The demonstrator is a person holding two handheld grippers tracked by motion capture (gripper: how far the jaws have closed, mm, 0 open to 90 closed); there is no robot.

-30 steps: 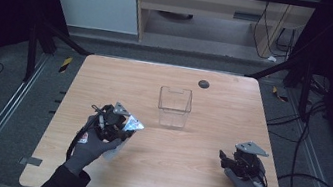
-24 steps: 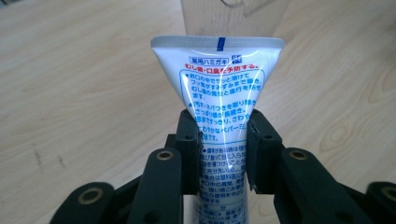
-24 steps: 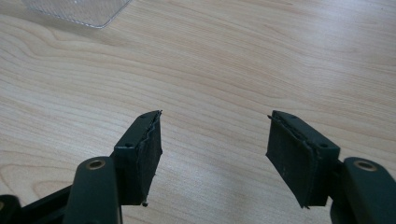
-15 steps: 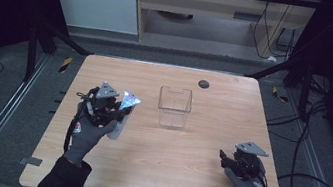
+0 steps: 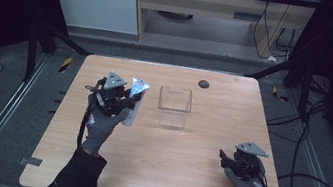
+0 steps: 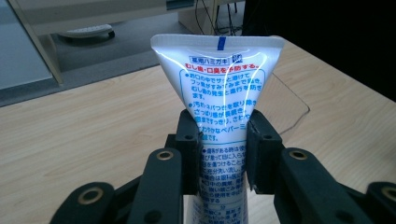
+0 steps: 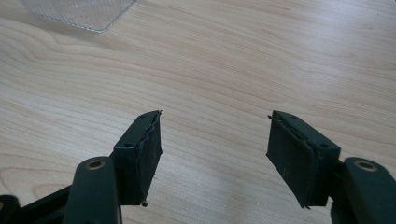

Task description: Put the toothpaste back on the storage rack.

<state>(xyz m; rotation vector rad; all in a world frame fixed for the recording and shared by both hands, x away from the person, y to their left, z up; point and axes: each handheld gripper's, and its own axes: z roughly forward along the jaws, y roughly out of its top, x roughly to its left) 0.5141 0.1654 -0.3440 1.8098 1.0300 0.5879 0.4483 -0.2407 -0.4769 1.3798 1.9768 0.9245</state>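
A white toothpaste tube (image 5: 134, 99) with blue and red print is held upright above the left half of the wooden table (image 5: 181, 177), crimped end up. My left gripper (image 5: 125, 102) is shut on the tube (image 6: 224, 116), its pads pressing on both sides of the middle. To its right a clear plastic box (image 5: 174, 106) stands open-topped on the table. My right gripper (image 5: 223, 158) rests low near the table's front right corner, open, with bare wood between its fingers (image 7: 147, 149). A corner of the clear box (image 7: 79, 11) shows at the top left of the right gripper view.
A small dark round disc (image 5: 203, 83) lies near the table's far edge. Beyond the table stand a cabinet and dark frame legs, with cables trailing on the floor at the right.
My left gripper has lifted the tube off the table and carried it up and away from the person, tilting it upright. The right gripper has stayed where it was.
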